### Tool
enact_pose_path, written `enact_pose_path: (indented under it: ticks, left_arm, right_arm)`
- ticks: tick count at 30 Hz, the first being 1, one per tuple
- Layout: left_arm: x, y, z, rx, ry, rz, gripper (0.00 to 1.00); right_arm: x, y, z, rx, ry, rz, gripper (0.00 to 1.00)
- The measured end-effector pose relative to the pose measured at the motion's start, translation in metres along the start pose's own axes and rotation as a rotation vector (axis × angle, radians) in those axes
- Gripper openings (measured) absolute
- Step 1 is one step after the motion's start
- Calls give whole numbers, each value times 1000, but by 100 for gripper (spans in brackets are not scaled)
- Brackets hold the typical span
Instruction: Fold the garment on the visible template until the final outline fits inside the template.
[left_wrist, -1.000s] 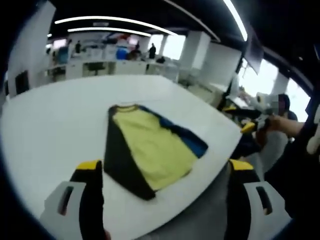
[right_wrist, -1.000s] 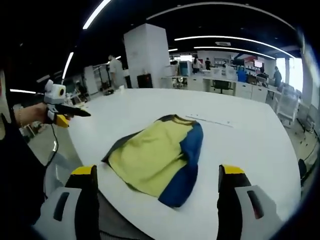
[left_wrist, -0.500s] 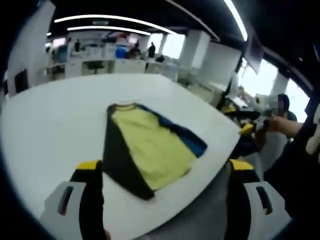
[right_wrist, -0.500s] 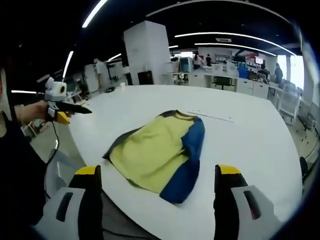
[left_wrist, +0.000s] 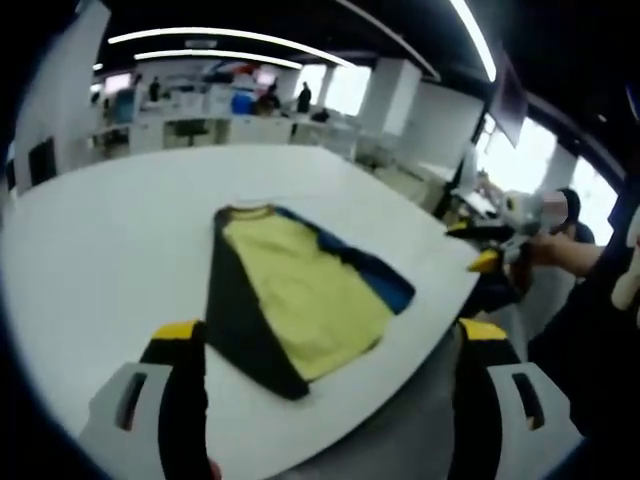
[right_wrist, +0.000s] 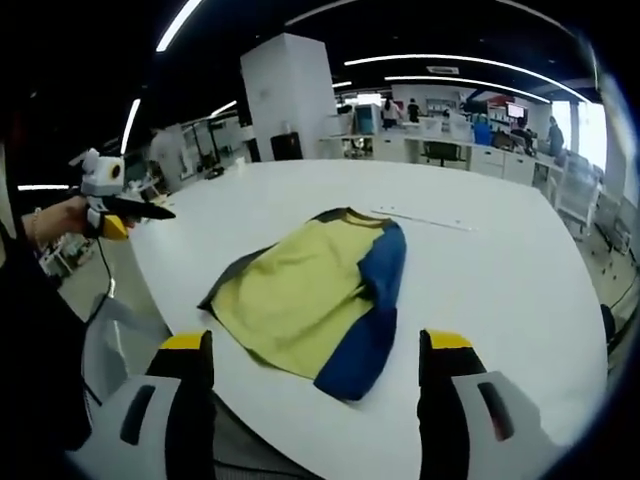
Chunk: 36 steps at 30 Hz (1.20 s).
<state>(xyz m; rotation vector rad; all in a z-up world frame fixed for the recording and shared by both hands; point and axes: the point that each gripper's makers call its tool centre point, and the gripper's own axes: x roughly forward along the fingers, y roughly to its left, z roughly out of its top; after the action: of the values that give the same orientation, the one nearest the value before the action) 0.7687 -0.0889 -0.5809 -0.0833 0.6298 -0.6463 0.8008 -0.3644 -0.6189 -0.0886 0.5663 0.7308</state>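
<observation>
Left gripper (left_wrist: 330, 350) spread wide, empty, held back from the white table (left_wrist: 90, 250); garment (left_wrist: 290, 295) flat mid-table, soft, limp, light, best pinched at hem corners; right gripper (right_wrist: 315, 355) likewise agape, empty

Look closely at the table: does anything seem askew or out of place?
The garment lies slanted near the table's edge, its sleeves folded in. No template outline is discernible under it. Nothing looks spilled or damaged.

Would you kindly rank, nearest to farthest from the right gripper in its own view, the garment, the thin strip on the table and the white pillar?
1. Garment, just ahead on the table.
2. Thin strip, beyond the garment.
3. White pillar, behind the table.
</observation>
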Motion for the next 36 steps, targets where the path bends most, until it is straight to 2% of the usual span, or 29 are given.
enact_pose_path:
  ticks: [4,16,24,36]
  left_arm:
    - [2,0,-1,-3,5,-1,99]
    - [8,2,-1,-12,14,0,99]
    - [12,5,-2,-17,22,4,99]
    - [20,6,-5,-18,41,2,99]
  right_arm:
    - [4,-5,-12,7,37,-8,77]
    - [17,-16,-31,18,82,-26,66]
    - [30,-32,-58,51,146,-43,51]
    - [54,-40,-87,94,199,-44,39]
